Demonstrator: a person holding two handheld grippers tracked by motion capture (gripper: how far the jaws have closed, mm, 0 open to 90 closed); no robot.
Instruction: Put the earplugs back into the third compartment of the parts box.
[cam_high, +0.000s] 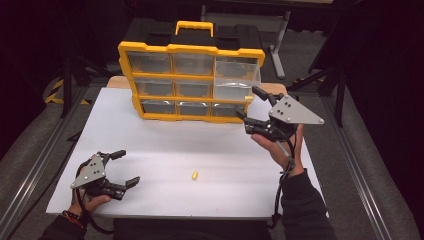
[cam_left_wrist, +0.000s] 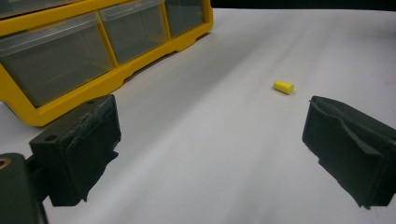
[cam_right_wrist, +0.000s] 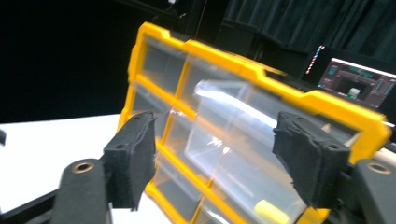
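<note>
Both pairs of jaws stand apart and grasp nothing. By size, first comes the white table top (cam_high: 165, 150), which carries everything. On its far part stands the yellow organizer box (cam_high: 190, 82), upright, with a black and yellow handle on top and rows of clear drawers on the front. One clear drawer (cam_high: 236, 85), at the upper right of the front, is pulled out toward the person; the other drawers sit flush. In the right gripper view a small yellow piece (cam_right_wrist: 271, 212) lies inside a lower clear drawer, at the bottom edge of the picture.

Next is the right gripper (cam_high: 252, 107), held up in the air just beside the pulled-out drawer. Its pads do not press on the drawer, and whether a tip touches it I cannot tell. The left gripper (cam_high: 125, 167) rests low near the front left corner of the table top.

Smallest is the yellow earplug (cam_high: 194, 175). It lies alone on the table top, on its side, between the two grippers and well apart from the box.
</note>
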